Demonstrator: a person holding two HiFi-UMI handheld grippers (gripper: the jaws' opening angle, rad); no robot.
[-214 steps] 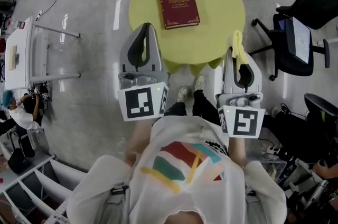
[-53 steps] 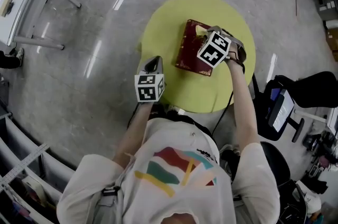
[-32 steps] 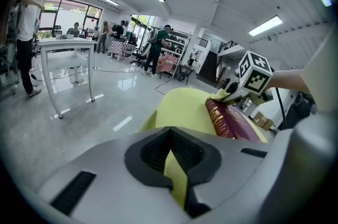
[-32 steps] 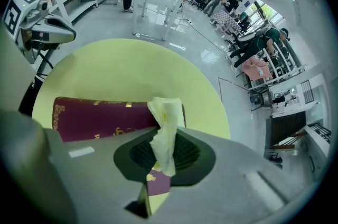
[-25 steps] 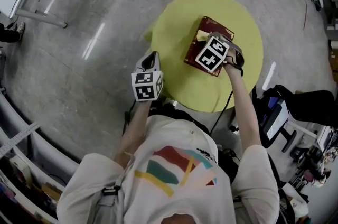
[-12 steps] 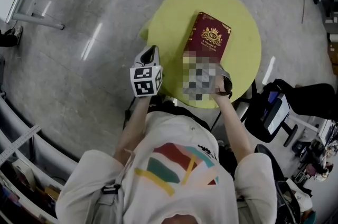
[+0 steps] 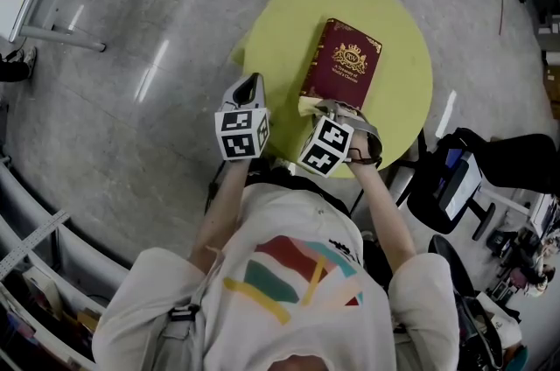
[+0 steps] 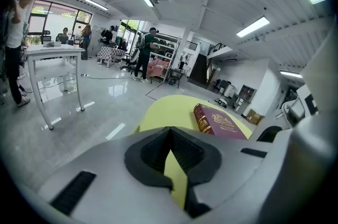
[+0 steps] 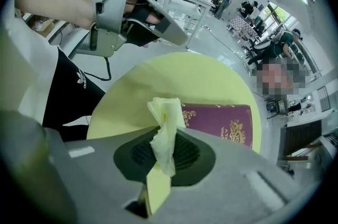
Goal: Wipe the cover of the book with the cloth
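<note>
Head view: the book (image 7: pixel 341 63) lies closed on the round yellow table (image 7: pixel 284 19), toward its right side, with the cover up. The cloth (image 7: pixel 308 105) is at the near edge of the book, not on the middle of the cover. I judge that the wiping is under way or between two strokes; whether the cover is already clean cannot be told. The right gripper (image 7: pixel 320 109) carries the cloth. The left gripper (image 7: pixel 250 84) hangs over the near left rim of the table, apart from the book.

Left gripper view: the jaws of the left gripper (image 8: pixel 169 134) are fully together and hold nothing. The book (image 8: pixel 219 121) is farther away, to the right.

Right gripper view: the right gripper (image 9: pixel 162 162) is closed tightly on the crumpled pale yellow cloth (image 9: pixel 165 117), which sticks out past the jaws. The book (image 9: pixel 224 121) lies just beyond it; contact with the cover I cannot confirm.
</note>
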